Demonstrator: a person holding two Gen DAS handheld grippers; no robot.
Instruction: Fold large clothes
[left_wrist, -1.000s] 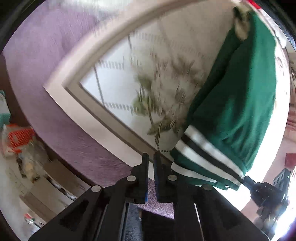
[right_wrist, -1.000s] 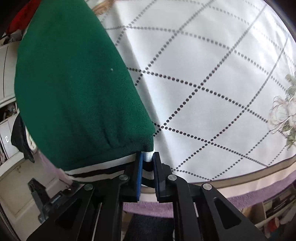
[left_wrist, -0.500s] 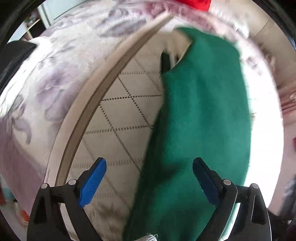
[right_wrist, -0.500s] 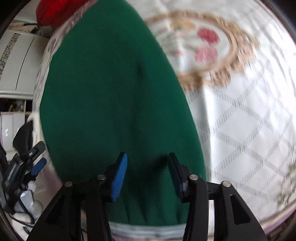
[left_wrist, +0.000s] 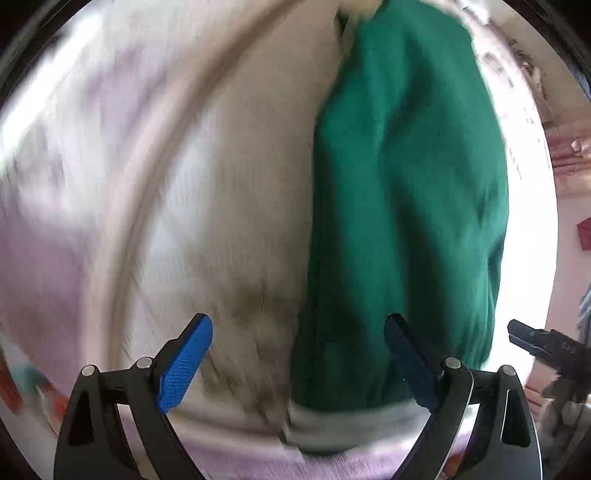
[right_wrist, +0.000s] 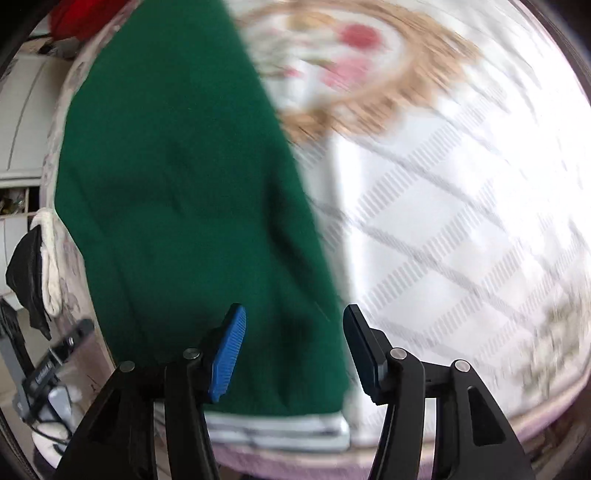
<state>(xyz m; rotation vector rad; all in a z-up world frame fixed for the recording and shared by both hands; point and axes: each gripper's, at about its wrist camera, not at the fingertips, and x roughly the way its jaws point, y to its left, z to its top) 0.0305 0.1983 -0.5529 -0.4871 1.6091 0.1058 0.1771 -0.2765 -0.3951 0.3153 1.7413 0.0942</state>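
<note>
Left gripper (left_wrist: 297, 354): jaws spread wide, nothing between the blue pads (left_wrist: 186, 363); it hangs above the bedspread, its right finger over the sweater's near end
Bedspread (left_wrist: 221, 221): white with a dotted diamond grid, blurred by motion in both views; a pale band and a lilac border run along its left edge in the left wrist view
Green sweater (left_wrist: 402, 206): lies flat on the bedspread as a long strip running away from the camera, its white striped hem nearest the grippers
Other gripper tip (left_wrist: 535, 343): dark, at the far right edge of the left wrist view
Right gripper (right_wrist: 293, 349): jaws apart, holding nothing, poised over the sweater's (right_wrist: 184, 184) near right corner
Medallion (right_wrist: 354, 66): gold and pink, printed on the bedspread (right_wrist: 461, 240) beyond the sweater
</note>
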